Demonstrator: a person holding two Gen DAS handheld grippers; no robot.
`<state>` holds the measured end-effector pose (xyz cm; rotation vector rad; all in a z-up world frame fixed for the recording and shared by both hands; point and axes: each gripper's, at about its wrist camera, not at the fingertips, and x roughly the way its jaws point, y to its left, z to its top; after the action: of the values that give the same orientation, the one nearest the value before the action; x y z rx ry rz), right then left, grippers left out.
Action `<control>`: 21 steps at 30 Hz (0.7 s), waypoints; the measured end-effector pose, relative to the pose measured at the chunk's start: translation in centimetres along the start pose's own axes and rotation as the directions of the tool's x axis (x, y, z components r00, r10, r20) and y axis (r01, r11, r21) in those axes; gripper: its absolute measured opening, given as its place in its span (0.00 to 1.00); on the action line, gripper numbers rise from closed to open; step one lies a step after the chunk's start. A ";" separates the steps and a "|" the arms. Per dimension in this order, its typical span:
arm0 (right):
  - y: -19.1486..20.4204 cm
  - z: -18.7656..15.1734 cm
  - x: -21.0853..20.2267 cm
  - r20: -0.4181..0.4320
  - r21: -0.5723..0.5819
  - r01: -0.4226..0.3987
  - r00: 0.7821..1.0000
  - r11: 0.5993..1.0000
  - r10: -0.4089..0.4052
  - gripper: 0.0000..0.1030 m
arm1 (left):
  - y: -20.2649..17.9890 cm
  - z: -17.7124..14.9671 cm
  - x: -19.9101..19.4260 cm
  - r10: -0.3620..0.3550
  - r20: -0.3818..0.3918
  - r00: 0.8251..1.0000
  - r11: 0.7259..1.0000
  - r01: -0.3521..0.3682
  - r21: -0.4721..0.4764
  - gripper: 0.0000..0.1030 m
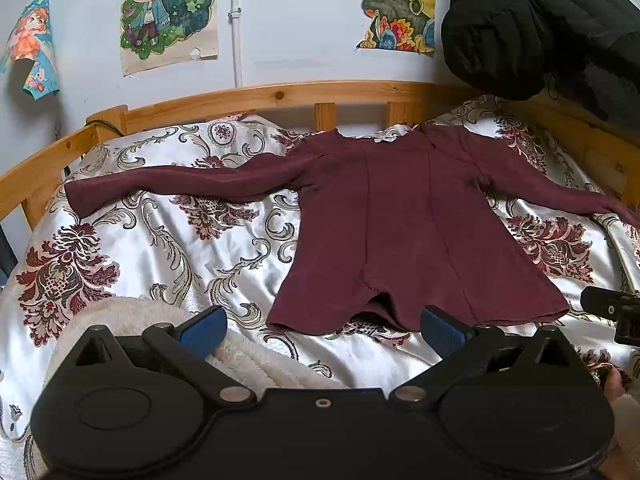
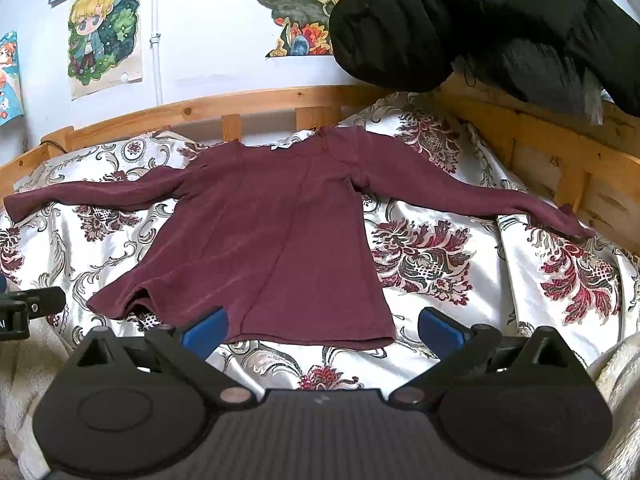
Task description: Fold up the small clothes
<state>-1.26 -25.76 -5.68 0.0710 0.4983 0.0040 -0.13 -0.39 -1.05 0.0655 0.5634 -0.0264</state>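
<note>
From my left wrist, my left gripper [image 1: 322, 330] gapes wide and empty above the hem of the maroon top [image 1: 404, 228], spread flat on the floral bedspread [image 1: 168, 240]; its neck label is unreadable. From my right wrist, my right gripper [image 2: 322, 330] hangs equally wide over the hem's right corner.
</note>
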 end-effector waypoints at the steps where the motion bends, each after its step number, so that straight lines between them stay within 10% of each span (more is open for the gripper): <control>1: 0.0 0.0 0.0 0.000 0.000 0.000 1.000 1.000 0.000 1.00 | 0.0 0.0 0.0 0.000 0.000 1.000 1.000 0.000 0.000 0.99; 21: -0.5 0.0 0.6 -0.035 0.054 -0.007 0.999 0.999 0.009 1.00 | -0.3 -0.6 0.1 -0.006 -0.011 1.000 1.000 0.006 -0.004 0.99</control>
<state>-0.79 -26.27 -5.99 0.1261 0.5336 -0.0004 -0.39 -0.68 -1.62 0.0601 0.5746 -0.0311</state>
